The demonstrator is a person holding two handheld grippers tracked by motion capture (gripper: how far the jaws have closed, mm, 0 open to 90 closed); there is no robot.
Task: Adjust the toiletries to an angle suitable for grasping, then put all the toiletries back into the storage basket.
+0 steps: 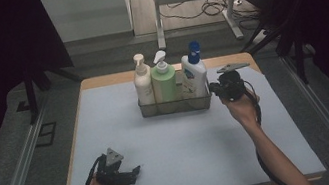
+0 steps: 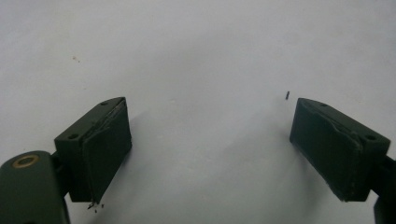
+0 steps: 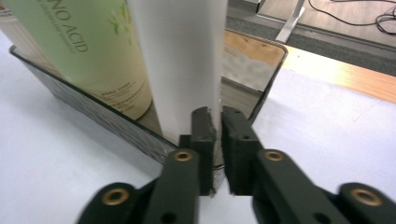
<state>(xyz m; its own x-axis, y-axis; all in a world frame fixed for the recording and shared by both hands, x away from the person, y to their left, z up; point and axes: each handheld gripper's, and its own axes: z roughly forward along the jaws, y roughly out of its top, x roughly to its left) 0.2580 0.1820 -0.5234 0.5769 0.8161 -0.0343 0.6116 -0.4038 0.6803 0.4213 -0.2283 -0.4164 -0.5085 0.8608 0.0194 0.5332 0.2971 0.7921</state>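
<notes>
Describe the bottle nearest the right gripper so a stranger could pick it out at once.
Find the wire basket at the far middle of the table; three bottles stand in it. Take the white bottle at its right end, beside the right gripper. Only it has a blue cap; the green bottle and cream bottle have pumps.

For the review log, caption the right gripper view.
Right gripper pinches the wire basket's rim, jaws nearly shut, beside the white bottle and green bottle.

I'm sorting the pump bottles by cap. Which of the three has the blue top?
The white bottle at the basket's right end, beside the right gripper; the others have white pumps.
</notes>
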